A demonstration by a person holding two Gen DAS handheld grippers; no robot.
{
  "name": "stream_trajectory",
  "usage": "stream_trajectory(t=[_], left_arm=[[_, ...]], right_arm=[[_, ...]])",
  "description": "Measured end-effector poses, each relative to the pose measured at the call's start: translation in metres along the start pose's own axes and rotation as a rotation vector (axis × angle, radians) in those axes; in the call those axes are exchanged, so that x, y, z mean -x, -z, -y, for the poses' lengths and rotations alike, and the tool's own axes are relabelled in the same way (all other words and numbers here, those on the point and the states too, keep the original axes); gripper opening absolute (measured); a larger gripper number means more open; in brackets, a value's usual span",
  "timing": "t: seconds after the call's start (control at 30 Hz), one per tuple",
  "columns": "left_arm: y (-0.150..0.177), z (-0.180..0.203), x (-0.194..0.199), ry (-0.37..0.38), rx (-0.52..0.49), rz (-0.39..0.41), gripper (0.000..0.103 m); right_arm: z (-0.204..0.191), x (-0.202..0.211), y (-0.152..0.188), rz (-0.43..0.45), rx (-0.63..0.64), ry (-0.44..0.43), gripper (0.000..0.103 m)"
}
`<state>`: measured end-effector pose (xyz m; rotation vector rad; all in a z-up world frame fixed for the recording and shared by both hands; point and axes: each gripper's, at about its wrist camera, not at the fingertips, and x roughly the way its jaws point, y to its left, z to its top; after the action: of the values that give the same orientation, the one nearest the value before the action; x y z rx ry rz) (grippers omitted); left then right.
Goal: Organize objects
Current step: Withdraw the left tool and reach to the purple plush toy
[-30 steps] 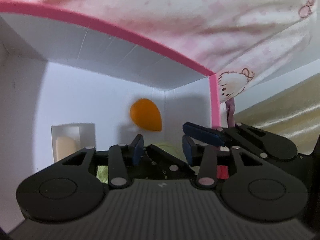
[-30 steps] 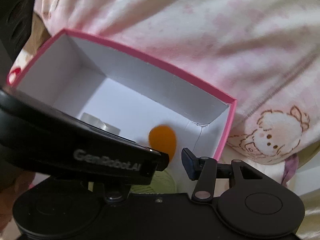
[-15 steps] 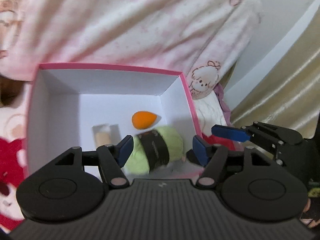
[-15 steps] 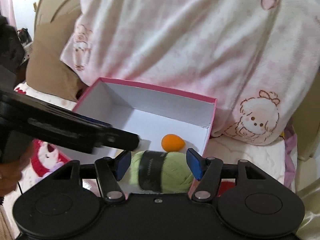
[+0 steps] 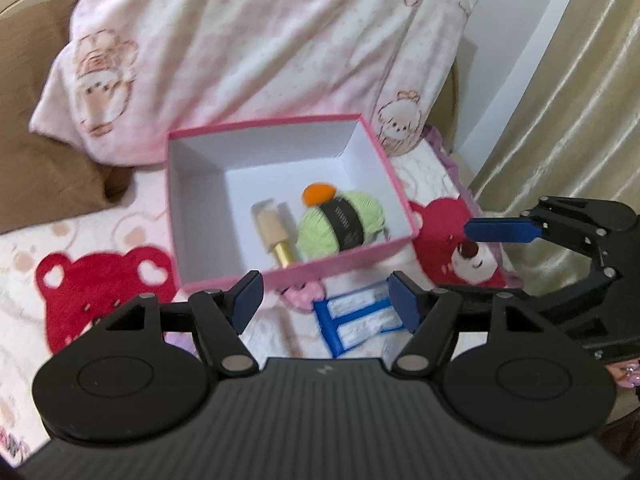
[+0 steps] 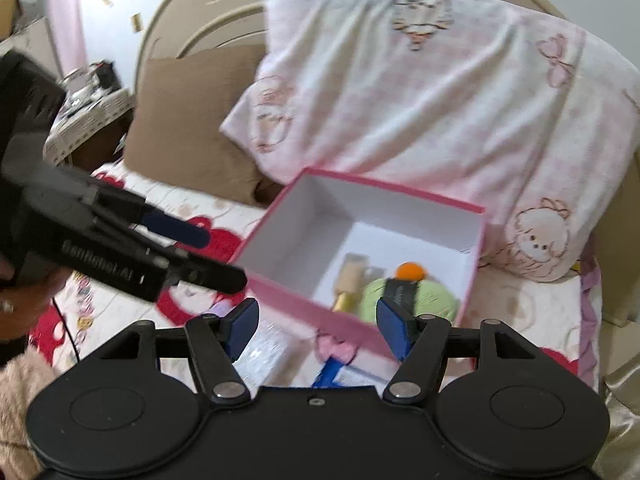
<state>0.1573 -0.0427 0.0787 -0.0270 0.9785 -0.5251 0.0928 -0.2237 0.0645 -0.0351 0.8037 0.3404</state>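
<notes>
A pink box [image 5: 184, 216] with a white inside sits on the bed. In it lie a green yarn ball [image 5: 340, 226] with a dark band, an orange egg-shaped sponge [image 5: 318, 194] and a beige tube with a gold cap [image 5: 274, 236]. The box [image 6: 280, 276], yarn [image 6: 408, 298] and sponge [image 6: 410, 271] also show in the right wrist view. My left gripper [image 5: 322, 300] is open and empty, above and in front of the box. My right gripper [image 6: 318, 324] is open and empty, also short of the box. A blue-framed packet [image 5: 356, 318] and a pink item [image 5: 304, 294] lie in front of the box.
A pink-and-white cartoon blanket [image 5: 248, 52] is piled behind the box, with a brown pillow [image 6: 192, 128] to its left. The bed sheet has red bear prints [image 5: 100, 284]. A gold curtain [image 5: 568, 92] hangs at the right. A clear packet [image 6: 268, 350] lies under my right gripper.
Both grippers have pulled back and up out of the box. The left gripper opened and left the green yarn ball lying inside the box.
</notes>
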Motion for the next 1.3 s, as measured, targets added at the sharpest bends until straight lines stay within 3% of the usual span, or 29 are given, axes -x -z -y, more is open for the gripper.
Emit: stream_trajectory(t=[0.17, 0.27, 0.47, 0.57, 0.9, 1.07, 1.3], left_arm=[[0.022, -0.008, 0.024, 0.001, -0.010, 0.005, 0.069], [0.028, -0.011, 0.024, 0.072, -0.008, -0.023, 0.069], [0.044, -0.017, 0.020, 0.072, -0.027, -0.006, 0.069], [0.055, -0.028, 0.013, 0.084, 0.003, -0.011, 0.069], [0.083, -0.082, -0.048, 0.095, 0.113, -0.095, 0.069], [0.102, -0.099, -0.056, 0.055, 0.094, -0.009, 0.069], [0.126, -0.129, -0.081, 0.093, 0.138, -0.036, 0.068]], right_arm=[[-0.036, 0.012, 0.011, -0.005, 0.064, -0.035, 0.074], [-0.057, 0.016, 0.015, 0.011, 0.088, -0.030, 0.074], [-0.093, 0.012, 0.023, 0.028, 0.173, -0.060, 0.079], [-0.098, -0.004, 0.027, 0.013, 0.169, -0.096, 0.082], [-0.107, -0.079, 0.052, -0.031, 0.081, -0.096, 0.085], [-0.117, -0.107, 0.058, -0.048, 0.112, -0.107, 0.085], [-0.119, -0.141, 0.071, -0.062, 0.072, -0.125, 0.085]])
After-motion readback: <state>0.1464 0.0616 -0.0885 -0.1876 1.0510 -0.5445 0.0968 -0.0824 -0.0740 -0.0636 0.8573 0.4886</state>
